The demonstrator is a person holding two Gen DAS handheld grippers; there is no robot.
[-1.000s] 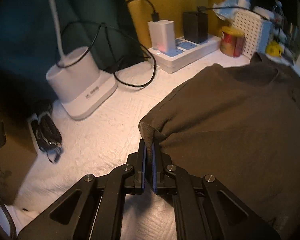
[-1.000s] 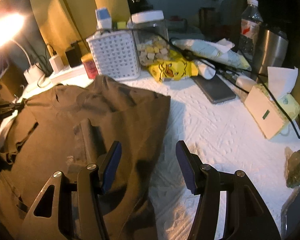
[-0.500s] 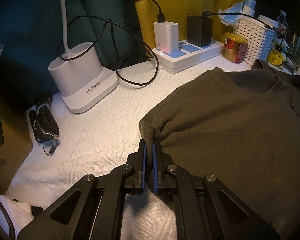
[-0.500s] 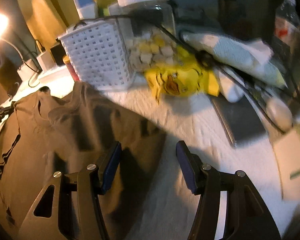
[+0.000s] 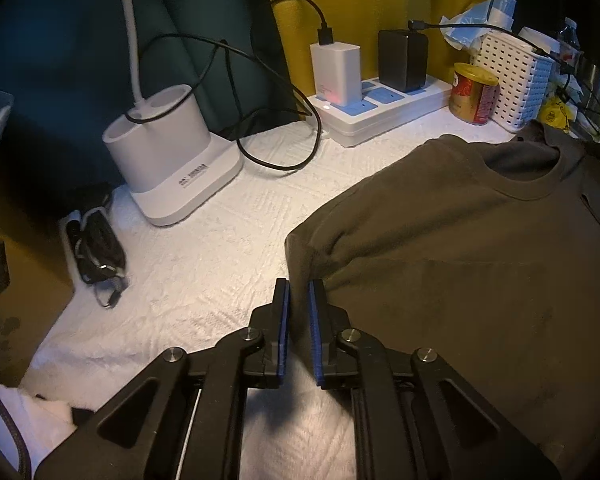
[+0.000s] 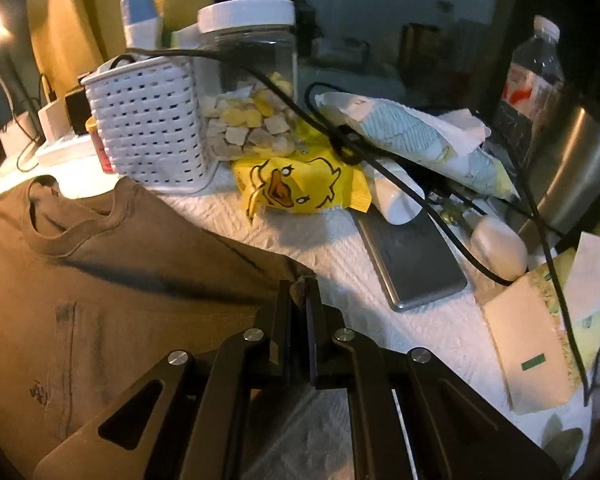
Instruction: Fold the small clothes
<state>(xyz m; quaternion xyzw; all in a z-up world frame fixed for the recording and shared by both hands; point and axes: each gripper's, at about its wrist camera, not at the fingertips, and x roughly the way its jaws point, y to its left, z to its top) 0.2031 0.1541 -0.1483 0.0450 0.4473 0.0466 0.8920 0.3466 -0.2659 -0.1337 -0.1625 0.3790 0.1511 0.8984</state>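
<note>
Brown T-shirt (image 5: 460,264) lies flat on the white-covered desk (image 5: 220,248); in the left wrist view, the left gripper (image 5: 299,292) pinches its sleeve fold. In the right wrist view, the right gripper (image 6: 299,294), jaws just closed, clamps the opposite sleeve corner near the white basket (image 6: 148,120).

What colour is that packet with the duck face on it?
The packet is bright yellow with a cartoon duck, clearest in the right wrist view.

left gripper (image 5: 299,294) pitched down, jaws slightly parted, cloth between its pads; right gripper (image 6: 299,292) pitched down, jaws clamped together at the tips.
</note>
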